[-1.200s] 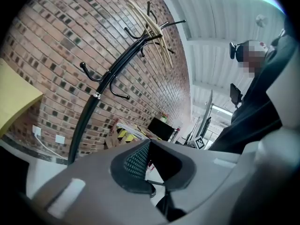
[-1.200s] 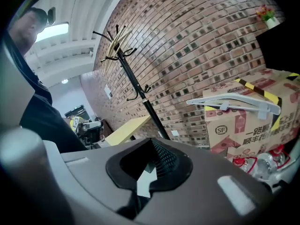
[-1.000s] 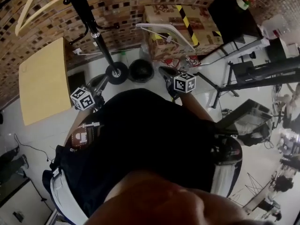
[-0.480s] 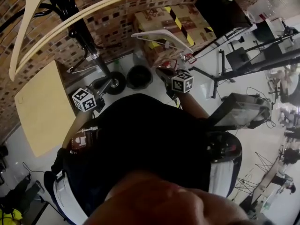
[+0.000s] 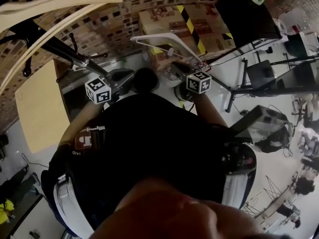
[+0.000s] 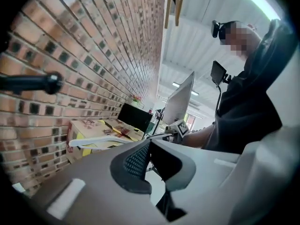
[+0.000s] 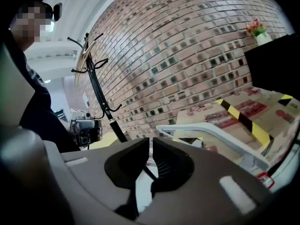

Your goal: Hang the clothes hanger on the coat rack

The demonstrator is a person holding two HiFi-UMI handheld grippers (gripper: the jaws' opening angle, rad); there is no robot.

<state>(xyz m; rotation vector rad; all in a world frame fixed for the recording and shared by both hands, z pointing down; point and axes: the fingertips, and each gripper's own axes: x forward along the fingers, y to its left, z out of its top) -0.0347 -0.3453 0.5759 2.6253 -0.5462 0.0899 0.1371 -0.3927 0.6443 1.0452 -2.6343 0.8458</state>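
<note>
Getting the white clothes hanger (image 5: pixel 154 36) into a firm grip looks like the step in hand. It sits over the taped cardboard carton (image 5: pixel 159 14) by the brick wall (image 7: pixel 187 55), well apart from the coat rack (image 5: pixel 65 51) and not yet on it. I cannot tell whether it rests flat on the carton or leans there.

The right gripper (image 7: pixel 151 146) is the nearer one, pointed at the hanger's arm just ahead. Its jaws have just been opening and stand a narrow slit apart. Nothing is pressed between the pads; only a thin dark line shows in the gap, and I cannot identify it. The jaws likely need to spread further before closing. The best bite is probably at the neck below the hook, so the hook is free for the peg and the frame does not swing.

The left gripper (image 6: pixel 149 146) has its jaws together and empty; it could steady the lower bar. A pale wooden hanger (image 5: pixel 60 1) already hangs at the rack's top, so aim for a free peg beside it.
</note>
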